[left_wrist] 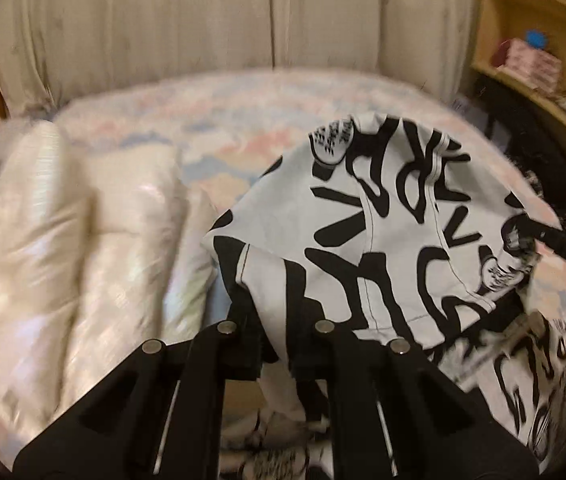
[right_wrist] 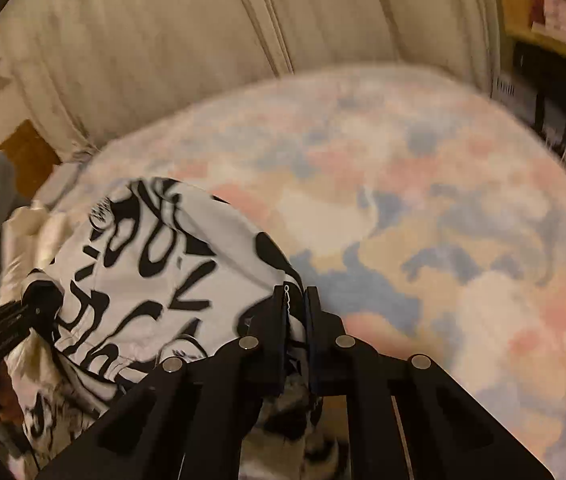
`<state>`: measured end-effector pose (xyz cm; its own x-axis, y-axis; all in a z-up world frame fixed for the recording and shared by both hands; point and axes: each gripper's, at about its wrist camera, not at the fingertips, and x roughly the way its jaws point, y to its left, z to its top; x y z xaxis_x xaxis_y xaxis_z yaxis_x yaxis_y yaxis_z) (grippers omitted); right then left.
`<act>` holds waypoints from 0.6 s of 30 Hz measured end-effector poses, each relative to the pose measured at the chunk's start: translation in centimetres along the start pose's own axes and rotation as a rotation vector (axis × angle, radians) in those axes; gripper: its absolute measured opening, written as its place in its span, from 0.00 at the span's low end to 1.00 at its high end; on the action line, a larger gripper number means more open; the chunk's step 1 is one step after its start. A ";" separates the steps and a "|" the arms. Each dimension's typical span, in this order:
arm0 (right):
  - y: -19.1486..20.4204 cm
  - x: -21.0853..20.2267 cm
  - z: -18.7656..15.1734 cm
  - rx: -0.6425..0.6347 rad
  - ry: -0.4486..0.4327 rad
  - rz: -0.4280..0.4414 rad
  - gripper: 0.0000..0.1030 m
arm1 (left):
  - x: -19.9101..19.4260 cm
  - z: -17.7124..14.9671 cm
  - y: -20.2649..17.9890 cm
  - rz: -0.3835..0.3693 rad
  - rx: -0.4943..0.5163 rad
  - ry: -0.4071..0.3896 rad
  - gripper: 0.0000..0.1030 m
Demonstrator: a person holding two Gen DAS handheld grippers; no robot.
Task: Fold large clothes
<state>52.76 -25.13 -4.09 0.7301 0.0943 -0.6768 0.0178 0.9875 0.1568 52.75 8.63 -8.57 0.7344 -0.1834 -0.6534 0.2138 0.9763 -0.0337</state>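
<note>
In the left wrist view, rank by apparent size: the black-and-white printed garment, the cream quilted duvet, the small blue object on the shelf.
1-2. Cream quilted duvet and black-and-white printed garment: similar, and fisheye nearness makes ranking unsure.
3. Small blue object on the wooden shelf.

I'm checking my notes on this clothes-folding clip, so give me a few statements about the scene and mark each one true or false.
1. The left tongs are shut on the white garment with black lettering. True.
2. The right tongs hang open, holding nothing. False: they pinch the same garment.
3. The pastel cloud-patterned bedspread is plain grey. False: pink, blue and cream.
4. A cream satin quilt lies on the bed. True.
</note>
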 end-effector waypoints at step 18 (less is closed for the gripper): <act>0.5 -11.0 -14.8 -0.161 0.129 0.003 0.09 | -7.7 -12.8 -0.8 -0.076 0.040 0.065 0.15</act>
<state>34.61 -23.76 -7.17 0.6365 0.1026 -0.7644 -0.1012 0.9937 0.0491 38.65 10.70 -13.19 0.6722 -0.2474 -0.6978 0.2939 0.9542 -0.0553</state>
